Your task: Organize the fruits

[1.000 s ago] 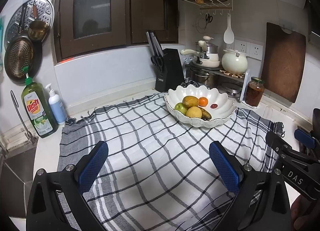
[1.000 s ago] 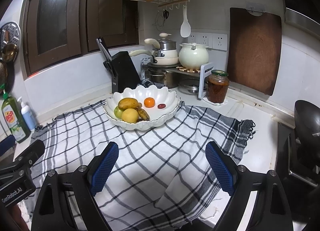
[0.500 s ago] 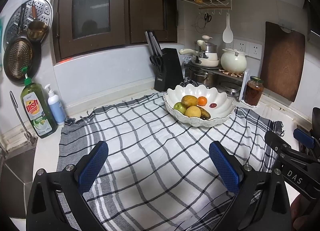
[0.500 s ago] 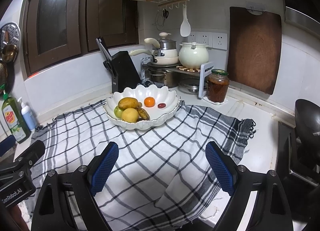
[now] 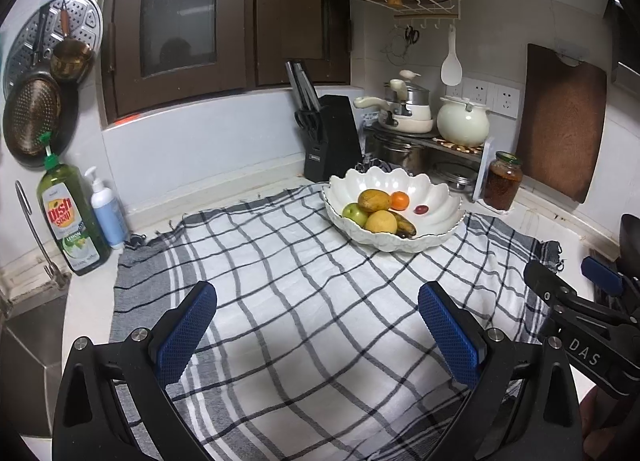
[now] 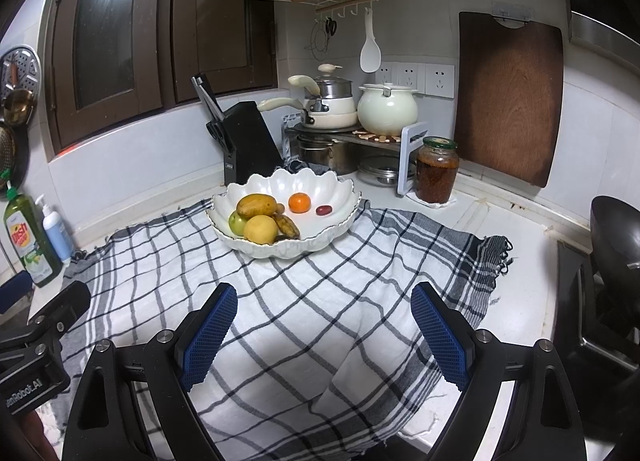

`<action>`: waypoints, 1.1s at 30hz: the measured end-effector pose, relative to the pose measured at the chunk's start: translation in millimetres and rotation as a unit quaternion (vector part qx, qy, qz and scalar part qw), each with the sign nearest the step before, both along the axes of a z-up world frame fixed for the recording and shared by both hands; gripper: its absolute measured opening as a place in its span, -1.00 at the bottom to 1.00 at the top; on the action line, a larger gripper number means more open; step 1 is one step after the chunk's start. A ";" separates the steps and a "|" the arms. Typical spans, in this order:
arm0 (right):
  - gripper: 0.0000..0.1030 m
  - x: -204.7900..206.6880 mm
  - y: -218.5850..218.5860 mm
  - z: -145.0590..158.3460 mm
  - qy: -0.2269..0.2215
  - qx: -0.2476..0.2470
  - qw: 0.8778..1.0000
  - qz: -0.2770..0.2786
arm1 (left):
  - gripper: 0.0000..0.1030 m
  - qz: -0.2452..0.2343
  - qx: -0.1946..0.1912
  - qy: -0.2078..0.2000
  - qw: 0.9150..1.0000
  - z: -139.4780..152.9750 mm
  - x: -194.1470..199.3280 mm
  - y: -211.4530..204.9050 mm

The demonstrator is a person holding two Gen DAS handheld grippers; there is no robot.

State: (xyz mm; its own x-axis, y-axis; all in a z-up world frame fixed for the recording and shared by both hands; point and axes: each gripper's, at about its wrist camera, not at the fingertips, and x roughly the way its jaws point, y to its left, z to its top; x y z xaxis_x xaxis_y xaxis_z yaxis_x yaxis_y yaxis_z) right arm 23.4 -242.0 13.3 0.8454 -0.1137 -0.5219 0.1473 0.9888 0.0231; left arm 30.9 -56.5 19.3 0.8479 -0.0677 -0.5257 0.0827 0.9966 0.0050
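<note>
A white scalloped bowl [image 5: 440, 197] [image 6: 340, 189] stands on the far side of a checked cloth [image 5: 304, 301] [image 6: 304, 301]. It holds a mango [image 5: 374, 200] [image 6: 256, 205], a green apple [image 5: 354, 213] [image 6: 237, 222], a lemon [image 5: 381, 221] [image 6: 260, 229], a banana [image 5: 404, 224] [image 6: 287, 224], an orange [image 5: 399, 200] [image 6: 299, 202] and a small red fruit [image 5: 421, 209] [image 6: 323, 210]. My left gripper [image 5: 318, 335] is open and empty, over the near cloth. My right gripper [image 6: 324, 331] is open and empty, short of the bowl.
A black knife block [image 5: 330, 137] [image 6: 248, 143], pots on a rack [image 6: 360, 113] and a jar [image 5: 502, 185] [image 6: 437, 169] stand behind the bowl. Dish soap [image 5: 70, 221] and a sink [image 5: 28, 341] are at the left. A stove with a black pan [image 6: 616, 245] is at the right.
Both views have shifted very slightly; the bowl and fruit have not moved. Both grippers stay open and empty.
</note>
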 end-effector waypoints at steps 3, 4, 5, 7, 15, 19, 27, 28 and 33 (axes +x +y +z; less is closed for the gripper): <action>0.73 -0.1 0.3 0.2 0.000 0.000 1.000 0.000 | 0.99 -0.001 -0.004 0.004 1.000 0.2 1.2 -0.8; 0.73 0.2 0.7 0.3 0.000 0.000 1.000 -0.001 | 0.99 0.000 -0.004 0.005 1.000 -0.1 1.4 -1.1; 0.73 0.1 0.7 0.3 0.000 0.000 1.000 -0.001 | 0.99 0.001 -0.004 0.006 1.000 -0.5 1.7 -0.8; 0.73 -0.6 0.9 0.3 0.000 0.000 1.000 -0.001 | 0.99 0.002 -0.005 0.008 1.000 -1.5 2.2 0.1; 0.73 0.1 1.7 0.5 0.000 0.001 1.000 0.000 | 0.99 0.004 -0.006 0.007 1.000 -2.6 2.0 3.7; 0.73 -0.4 2.2 0.2 0.001 0.000 1.000 -0.001 | 0.99 0.005 -0.005 0.009 1.000 -3.5 1.9 6.1; 0.73 1.6 3.4 -0.7 0.003 0.001 1.000 0.000 | 0.99 0.009 -0.002 0.013 1.000 -7.6 3.2 8.2; 0.73 2.3 3.7 -1.1 0.004 0.001 1.000 0.000 | 0.99 0.009 -0.003 0.013 1.000 -8.3 3.5 8.1; 0.73 3.3 5.4 -2.5 0.005 0.001 1.000 0.000 | 0.99 0.010 -0.004 0.015 1.000 -9.6 4.9 7.9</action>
